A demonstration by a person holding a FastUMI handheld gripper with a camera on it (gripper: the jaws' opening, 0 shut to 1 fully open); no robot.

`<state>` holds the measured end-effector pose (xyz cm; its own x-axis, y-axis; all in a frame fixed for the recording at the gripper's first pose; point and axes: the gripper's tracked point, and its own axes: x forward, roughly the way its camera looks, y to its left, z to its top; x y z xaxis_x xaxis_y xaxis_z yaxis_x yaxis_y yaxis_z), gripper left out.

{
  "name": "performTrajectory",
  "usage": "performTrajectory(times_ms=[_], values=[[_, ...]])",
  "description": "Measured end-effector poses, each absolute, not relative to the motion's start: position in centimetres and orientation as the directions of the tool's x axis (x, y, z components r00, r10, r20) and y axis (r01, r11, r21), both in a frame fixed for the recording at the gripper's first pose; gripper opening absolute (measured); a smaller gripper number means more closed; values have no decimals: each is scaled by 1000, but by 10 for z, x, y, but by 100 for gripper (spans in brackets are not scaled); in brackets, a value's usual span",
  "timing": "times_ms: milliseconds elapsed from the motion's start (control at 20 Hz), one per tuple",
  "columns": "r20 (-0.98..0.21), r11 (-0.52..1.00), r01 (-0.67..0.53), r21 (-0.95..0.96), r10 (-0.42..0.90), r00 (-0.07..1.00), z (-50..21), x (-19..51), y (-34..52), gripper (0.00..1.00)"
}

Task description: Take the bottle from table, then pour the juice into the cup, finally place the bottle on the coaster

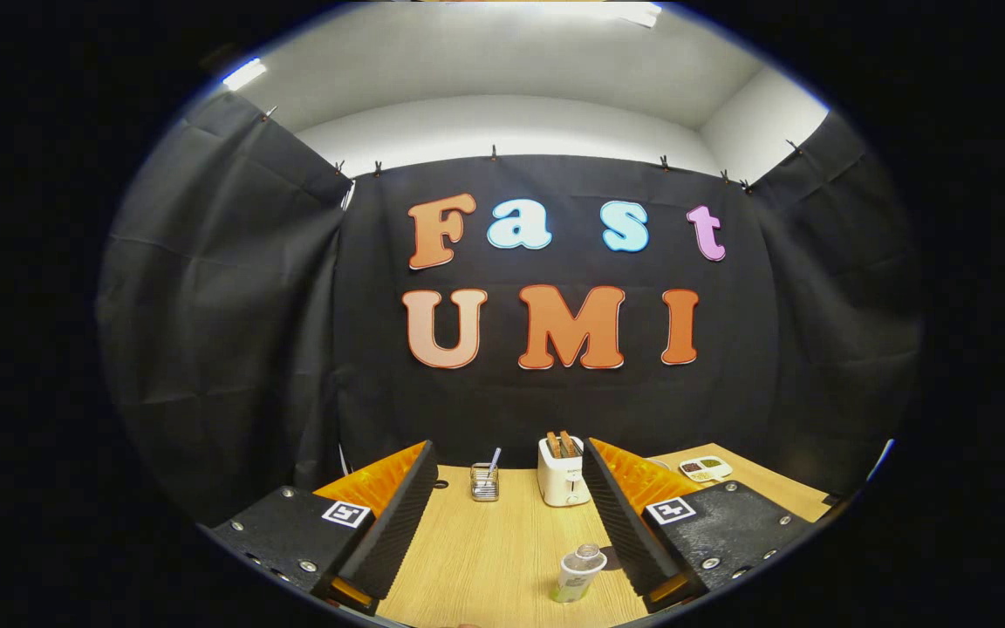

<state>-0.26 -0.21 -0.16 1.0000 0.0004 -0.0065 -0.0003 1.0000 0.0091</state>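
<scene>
A small bottle (578, 574) with a clear cap and a pale label stands upright on the wooden table (485, 558). It is between my fingers, low down and near the inner face of the right one. My gripper (509, 449) is open wide and touches nothing. A dark round patch (611, 558), perhaps the coaster, lies just behind the bottle and is partly hidden by the right finger (620, 515).
Beyond the fingertips, a white toaster (564, 475) with toast slices stands at the table's far edge. To its left is a wire mesh holder (485, 482) with a utensil in it. A small white tray (705, 468) lies far right. Black cloth walls close the booth.
</scene>
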Motion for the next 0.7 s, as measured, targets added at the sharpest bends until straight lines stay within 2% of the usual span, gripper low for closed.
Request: performTrajectory(times_ms=[700], values=[[-42, 999, 34, 5, -34, 999, -21, 7, -22, 99]])
